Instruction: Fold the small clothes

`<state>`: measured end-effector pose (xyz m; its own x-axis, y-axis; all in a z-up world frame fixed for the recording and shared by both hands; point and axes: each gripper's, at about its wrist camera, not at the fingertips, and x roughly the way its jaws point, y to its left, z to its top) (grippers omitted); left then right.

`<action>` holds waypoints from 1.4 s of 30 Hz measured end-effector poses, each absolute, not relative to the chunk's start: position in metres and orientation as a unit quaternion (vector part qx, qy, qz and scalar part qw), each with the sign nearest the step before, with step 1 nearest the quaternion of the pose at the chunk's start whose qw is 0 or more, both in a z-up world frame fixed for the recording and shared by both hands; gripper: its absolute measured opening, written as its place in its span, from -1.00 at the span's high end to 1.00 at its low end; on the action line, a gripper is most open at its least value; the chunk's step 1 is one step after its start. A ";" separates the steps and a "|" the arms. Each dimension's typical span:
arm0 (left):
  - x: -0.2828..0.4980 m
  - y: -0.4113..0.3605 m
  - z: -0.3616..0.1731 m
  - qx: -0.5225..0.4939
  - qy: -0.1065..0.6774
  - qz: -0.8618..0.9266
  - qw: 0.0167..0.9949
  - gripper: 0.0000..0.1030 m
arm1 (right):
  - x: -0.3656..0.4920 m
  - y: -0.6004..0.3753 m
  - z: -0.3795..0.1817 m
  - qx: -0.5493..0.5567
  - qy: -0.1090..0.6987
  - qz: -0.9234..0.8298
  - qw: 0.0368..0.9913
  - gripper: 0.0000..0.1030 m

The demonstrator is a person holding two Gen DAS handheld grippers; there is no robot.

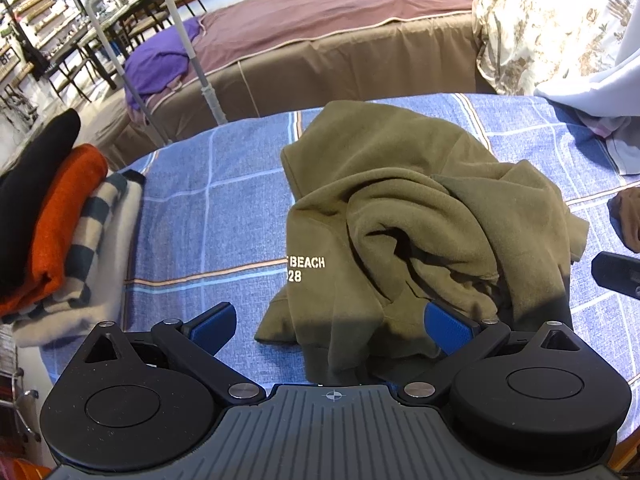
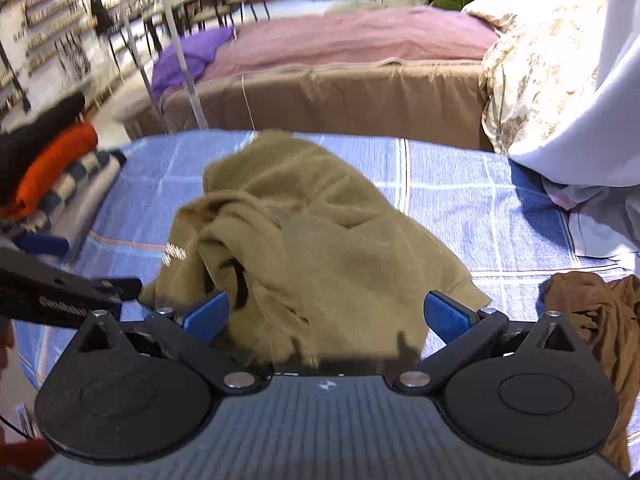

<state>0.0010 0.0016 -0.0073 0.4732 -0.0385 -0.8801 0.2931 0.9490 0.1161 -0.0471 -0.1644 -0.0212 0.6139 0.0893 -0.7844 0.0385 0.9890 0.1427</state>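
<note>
An olive green sweatshirt [image 1: 400,216] with white lettering lies crumpled in the middle of the blue checked cloth [image 1: 200,208]. My left gripper [image 1: 330,326] stands open at the garment's near hem, and the cloth's edge lies between its blue pads [image 1: 446,330]. In the right wrist view the same sweatshirt [image 2: 320,232] fills the middle. My right gripper [image 2: 326,316] is open over its near edge, with fabric lying between the wide-apart pads [image 2: 446,316]. The left gripper [image 2: 68,292] shows at that view's left edge.
A stack of folded clothes [image 1: 52,224], black, orange and checked, sits at the left. A brown garment [image 2: 596,320] lies at the right, pale fabric [image 2: 592,152] at the far right. Beyond the table stands a bed with a pink cover [image 1: 320,20].
</note>
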 end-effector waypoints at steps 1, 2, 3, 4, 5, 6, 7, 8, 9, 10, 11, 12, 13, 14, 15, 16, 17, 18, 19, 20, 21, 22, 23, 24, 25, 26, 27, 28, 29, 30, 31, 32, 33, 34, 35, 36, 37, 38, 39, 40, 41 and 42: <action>0.001 0.002 -0.007 0.124 0.498 -0.099 0.853 -1.00 | -0.050 -0.166 -0.020 0.081 0.425 0.020 0.902 -1.00; 0.000 0.003 -0.006 0.120 0.489 -0.102 0.858 -1.00 | -0.053 -0.168 -0.020 0.085 0.410 0.022 0.908 -1.00; -0.002 0.005 -0.005 0.117 0.470 -0.106 0.869 -1.00 | -0.056 -0.170 -0.021 0.086 0.398 0.026 0.913 -1.00; -0.005 0.008 -0.006 0.118 0.446 -0.110 0.880 -1.00 | -0.060 -0.171 -0.023 0.085 0.388 0.038 0.917 -1.00; -0.008 0.011 -0.007 0.122 0.425 -0.115 0.890 -1.00 | -0.063 -0.172 -0.027 0.082 0.382 0.049 0.919 -1.00; -0.012 0.017 -0.011 0.129 0.405 -0.119 0.897 -1.00 | -0.065 -0.174 -0.032 0.079 0.383 0.060 0.918 -1.00; -0.016 0.023 -0.016 0.136 0.390 -0.124 0.902 -1.00 | -0.068 -0.175 -0.039 0.072 0.392 0.071 0.915 -1.00; -0.020 0.032 -0.023 0.141 0.401 -0.129 0.896 -1.00 | -0.071 -0.175 -0.046 0.064 0.402 0.075 0.910 -1.00; -0.023 0.041 -0.032 0.142 0.414 -0.128 0.890 -1.00 | -0.074 -0.175 -0.053 0.055 0.410 0.078 0.907 -1.00; -0.026 0.053 -0.040 0.138 0.427 -0.124 0.885 -1.00 | -0.078 -0.173 -0.058 0.045 0.416 0.087 0.904 -1.00; -0.029 0.065 -0.046 0.131 0.433 -0.119 0.884 -1.00 | -0.081 -0.171 -0.063 0.033 0.418 0.095 0.903 -0.99; -0.033 0.078 -0.051 0.120 0.440 -0.115 0.883 -1.00 | -0.081 -0.168 -0.067 0.021 0.417 0.100 0.903 -0.99; -0.037 0.090 -0.056 0.105 0.451 -0.109 0.879 -1.00 | -0.077 -0.164 -0.070 0.008 0.414 0.105 0.904 -0.99; -0.039 0.102 -0.062 0.087 0.468 -0.100 0.874 -1.00 | -0.071 -0.160 -0.074 -0.005 0.412 0.111 0.905 -0.99; -0.039 0.111 -0.067 0.071 0.487 -0.090 0.866 -1.00 | -0.062 -0.154 -0.078 -0.020 0.409 0.112 0.905 -0.98; -0.038 0.119 -0.070 0.055 0.501 -0.082 0.860 -1.00 | -0.051 -0.149 -0.082 -0.035 0.401 0.111 0.909 -0.93; -0.037 0.125 -0.074 0.039 0.512 -0.075 0.855 -1.00 | -0.039 -0.146 -0.087 -0.043 0.394 0.110 0.912 -0.91; -0.034 0.129 -0.073 0.031 0.513 -0.067 0.855 -1.00 | -0.025 -0.142 -0.093 -0.049 0.394 0.109 0.911 -0.90; -0.030 0.132 -0.072 0.024 0.512 -0.064 0.856 -1.00 | -0.008 -0.138 -0.099 -0.060 0.398 0.110 0.909 -0.89; -0.029 0.132 -0.070 0.021 0.507 -0.064 0.860 -1.00 | 0.006 -0.134 -0.105 -0.069 0.396 0.112 0.909 -0.80; -0.025 0.131 -0.068 0.020 0.501 -0.065 0.863 -1.00 | 0.020 -0.130 -0.109 -0.073 0.392 0.114 0.910 -0.74; -0.022 0.128 -0.067 0.023 0.498 -0.068 0.864 -1.00 | 0.033 -0.124 -0.112 -0.075 0.389 0.119 0.910 -0.75; -0.018 0.127 -0.066 0.028 0.493 -0.070 0.867 -1.00 | 0.046 -0.117 -0.116 -0.079 0.392 0.127 0.908 -0.75; -0.015 0.125 -0.067 0.036 0.490 -0.071 0.868 -1.00 | 0.057 -0.110 -0.120 -0.080 0.394 0.133 0.906 -0.70; -0.011 0.122 -0.068 0.039 0.490 -0.075 0.868 -1.00 | 0.066 -0.103 -0.122 -0.084 0.392 0.141 0.905 -0.66; -0.008 0.120 -0.069 0.046 0.486 -0.078 0.869 -1.00 | 0.074 -0.093 -0.124 -0.094 0.383 0.151 0.906 -0.66; -0.004 0.116 -0.070 0.047 0.486 -0.084 0.869 -1.00 | 0.080 -0.082 -0.126 -0.114 0.375 0.155 0.907 -0.65; -0.002 0.113 -0.071 0.050 0.485 -0.088 0.869 -1.00 | 0.087 -0.073 -0.130 -0.131 0.375 0.150 0.905 -0.62; 0.000 0.112 -0.071 0.053 0.485 -0.089 0.869 -1.00 | 0.095 -0.068 -0.134 -0.130 0.386 0.148 0.901 -0.57; 0.003 0.110 -0.072 0.052 0.486 -0.090 0.868 -1.00 | 0.102 -0.067 -0.138 -0.111 0.398 0.156 0.897 -0.18; 0.006 0.110 -0.073 0.050 0.488 -0.092 0.867 -1.00 | 0.107 -0.071 -0.139 -0.079 0.409 0.173 0.893 0.55; 0.008 0.110 -0.074 0.049 0.489 -0.092 0.866 -1.00 | 0.108 -0.074 -0.137 -0.055 0.418 0.179 0.889 0.69; 0.011 0.110 -0.074 0.046 0.492 -0.092 0.864 -1.00 | 0.106 -0.078 -0.133 -0.045 0.422 0.178 0.888 0.68; 0.013 0.111 -0.075 0.044 0.493 -0.092 0.864 -1.00 | 0.102 -0.082 -0.128 -0.041 0.422 0.178 0.888 0.69; 0.015 0.112 -0.075 0.044 0.492 -0.092 0.865 -1.00 | 0.094 -0.088 -0.122 -0.030 0.419 0.182 0.889 0.69; 0.018 0.111 -0.075 0.048 0.491 -0.091 0.865 -1.00 | 0.082 -0.099 -0.114 -0.005 0.414 0.192 0.890 0.70; 0.021 0.111 -0.075 0.051 0.490 -0.090 0.866 -1.00 | 0.069 -0.110 -0.103 0.024 0.406 0.202 0.891 0.70; 0.024 0.110 -0.075 0.053 0.488 -0.090 0.866 -1.00 | 0.052 -0.122 -0.090 0.051 0.398 0.211 0.892 0.71; 0.026 0.110 -0.074 0.052 0.485 -0.092 0.868 -1.00 | 0.032 -0.137 -0.075 0.076 0.389 0.215 0.893 0.71; 0.029 0.108 -0.073 0.051 0.482 -0.095 0.870 -1.00 | 0.006 -0.156 -0.059 0.103 0.380 0.216 0.894 0.71; 0.032 0.105 -0.072 0.051 0.481 -0.100 0.870 -1.00 | -0.018 -0.173 -0.043 0.125 0.370 0.213 0.896 0.72; 0.036 0.101 -0.072 0.052 0.480 -0.106 0.869 -1.00 | -0.046 -0.194 -0.026 0.152 0.362 0.202 0.897 0.72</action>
